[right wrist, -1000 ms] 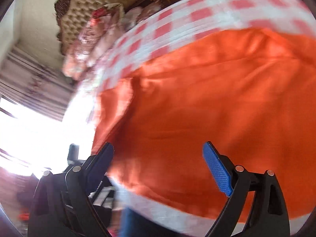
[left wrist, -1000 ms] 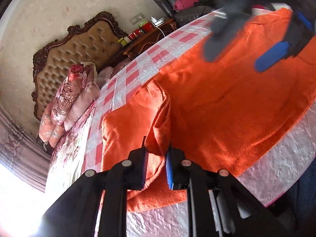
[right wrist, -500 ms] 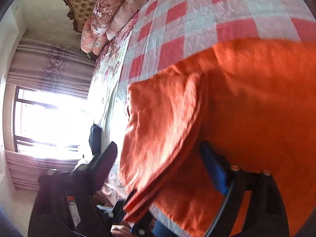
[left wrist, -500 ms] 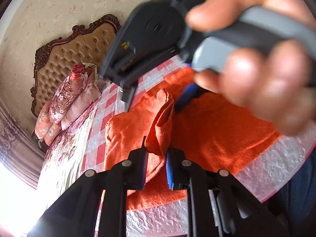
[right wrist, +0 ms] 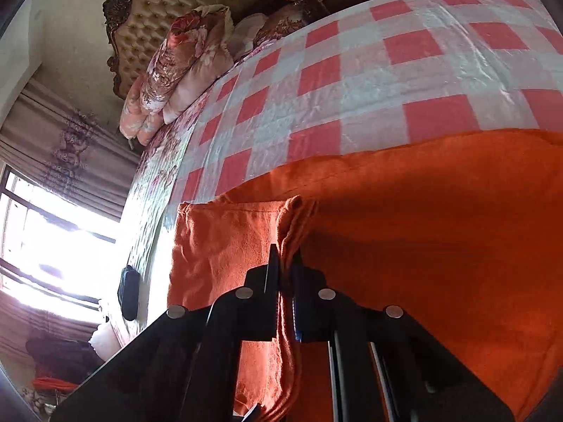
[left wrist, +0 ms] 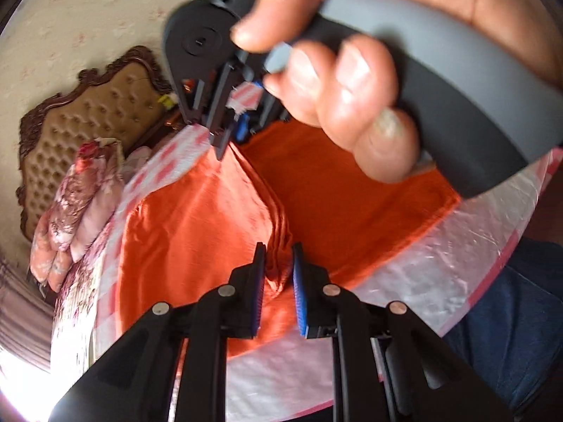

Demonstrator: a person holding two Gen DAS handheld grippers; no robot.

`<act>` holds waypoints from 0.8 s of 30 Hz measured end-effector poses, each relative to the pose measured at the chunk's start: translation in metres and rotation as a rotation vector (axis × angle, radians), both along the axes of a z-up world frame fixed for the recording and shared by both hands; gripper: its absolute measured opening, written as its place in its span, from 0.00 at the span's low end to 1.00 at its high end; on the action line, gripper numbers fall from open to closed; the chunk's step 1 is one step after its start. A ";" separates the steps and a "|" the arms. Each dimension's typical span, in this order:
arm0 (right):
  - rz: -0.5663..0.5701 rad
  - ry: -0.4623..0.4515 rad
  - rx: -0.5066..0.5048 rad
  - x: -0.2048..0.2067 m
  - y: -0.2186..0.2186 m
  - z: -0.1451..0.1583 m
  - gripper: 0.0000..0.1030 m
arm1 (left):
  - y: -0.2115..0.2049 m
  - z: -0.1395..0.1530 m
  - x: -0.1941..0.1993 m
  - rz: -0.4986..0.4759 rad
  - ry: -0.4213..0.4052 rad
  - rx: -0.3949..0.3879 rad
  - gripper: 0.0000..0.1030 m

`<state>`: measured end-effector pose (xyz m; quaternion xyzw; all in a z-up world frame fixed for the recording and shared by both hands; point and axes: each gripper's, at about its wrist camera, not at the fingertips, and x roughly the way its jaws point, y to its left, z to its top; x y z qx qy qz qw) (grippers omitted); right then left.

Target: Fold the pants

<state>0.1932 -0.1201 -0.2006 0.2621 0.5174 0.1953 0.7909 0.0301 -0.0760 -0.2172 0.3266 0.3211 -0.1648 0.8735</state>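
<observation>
While orange pants [right wrist: 440,232] cover the bed [right wrist: 352,81], both hand-held grippers pinch their fabric.

black jaws, blue pads [left wrist: 298,292], grey handle [left wrist: 440,81]

Pants [right wrist: 440,228] lie on the near end of a bed [right wrist: 369,81]; pillows [right wrist: 176,66] are stacked at the far left, against the headboard [right wrist: 147,17], window [right wrist: 42,239] to the left.
</observation>
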 end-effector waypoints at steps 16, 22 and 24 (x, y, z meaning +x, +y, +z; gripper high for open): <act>-0.029 -0.001 -0.074 -0.006 -0.015 -0.014 0.08 | -0.032 -0.006 0.002 -0.025 -0.031 0.013 0.14; -0.008 -0.050 -0.154 -0.015 -0.009 -0.001 0.09 | -0.029 0.001 0.007 -0.014 -0.028 -0.023 0.16; -0.008 -0.055 -0.172 -0.016 -0.008 0.000 0.09 | -0.028 0.000 0.010 -0.013 -0.018 -0.026 0.16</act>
